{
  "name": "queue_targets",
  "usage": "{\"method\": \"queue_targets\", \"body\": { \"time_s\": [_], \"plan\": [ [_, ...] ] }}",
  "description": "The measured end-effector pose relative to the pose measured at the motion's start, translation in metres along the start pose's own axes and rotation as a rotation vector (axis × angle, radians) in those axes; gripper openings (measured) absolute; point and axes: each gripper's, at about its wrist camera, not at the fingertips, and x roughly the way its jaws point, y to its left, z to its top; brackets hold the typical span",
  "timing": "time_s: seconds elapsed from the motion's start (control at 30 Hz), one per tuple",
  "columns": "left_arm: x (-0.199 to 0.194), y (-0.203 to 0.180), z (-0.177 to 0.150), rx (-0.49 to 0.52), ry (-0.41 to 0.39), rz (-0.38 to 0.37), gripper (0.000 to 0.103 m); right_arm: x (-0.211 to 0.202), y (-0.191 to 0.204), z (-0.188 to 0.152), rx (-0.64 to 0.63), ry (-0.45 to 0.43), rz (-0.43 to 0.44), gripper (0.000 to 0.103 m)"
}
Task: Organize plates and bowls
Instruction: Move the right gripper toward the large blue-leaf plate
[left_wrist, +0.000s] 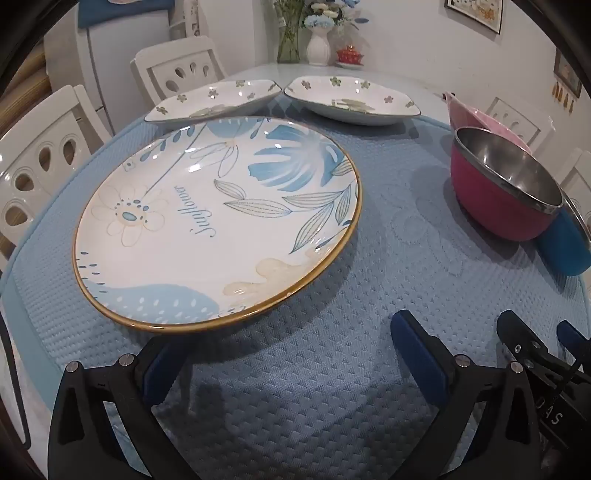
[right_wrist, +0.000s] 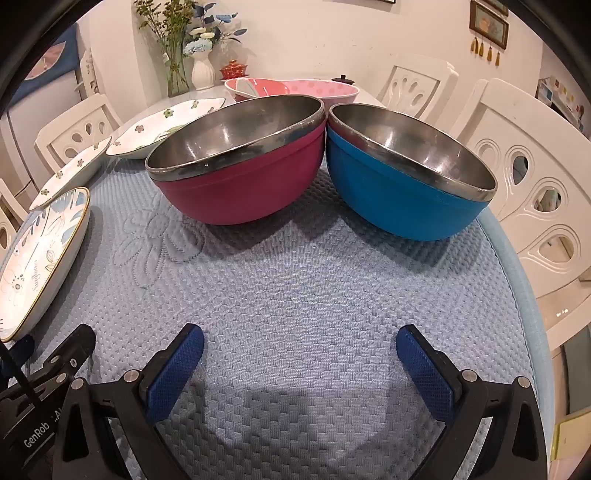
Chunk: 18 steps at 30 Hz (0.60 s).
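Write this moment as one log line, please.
left tool: open, empty | right tool: open, empty | round plate, bowls: untouched

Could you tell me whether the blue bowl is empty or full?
Empty. The right wrist view looks into the blue bowl and shows only its bare steel inside, as with the red bowl touching its rim.

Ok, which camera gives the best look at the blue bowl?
The right wrist view: the blue bowl shows whole, steel inside and rim included, beside the magenta bowl. The left wrist view catches only a blue sliver behind the magenta bowl.
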Motion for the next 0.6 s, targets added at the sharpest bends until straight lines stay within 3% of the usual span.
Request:
{"method": "queue_targets", "body": {
  "time_s": [0.13,0.27,0.43,0.6],
  "plan": [
    [0.0,0.007,-0.002,0.107,0.11,-0.082,0.103,-0.003,-0.001,0.001,-0.01,0.069,0.018,0.103],
    [-0.009,0.009,-0.01,0.12,0.151,-0.05,0.102,-0.006,0.0,-0.002,-0.033,0.17,0.025,0.103],
    [-0.067,0.035,-0.028,0.156,0.095,-0.055,0.102,-0.02,0.007,-0.009,-0.038,0.324,0.035,0.103],
    [-0.117,0.073,-0.001,0.125,-0.005,-0.051,0.102,-0.065,0.017,-0.012,0.036,0.309,0.141,0.103]
  ]
}}
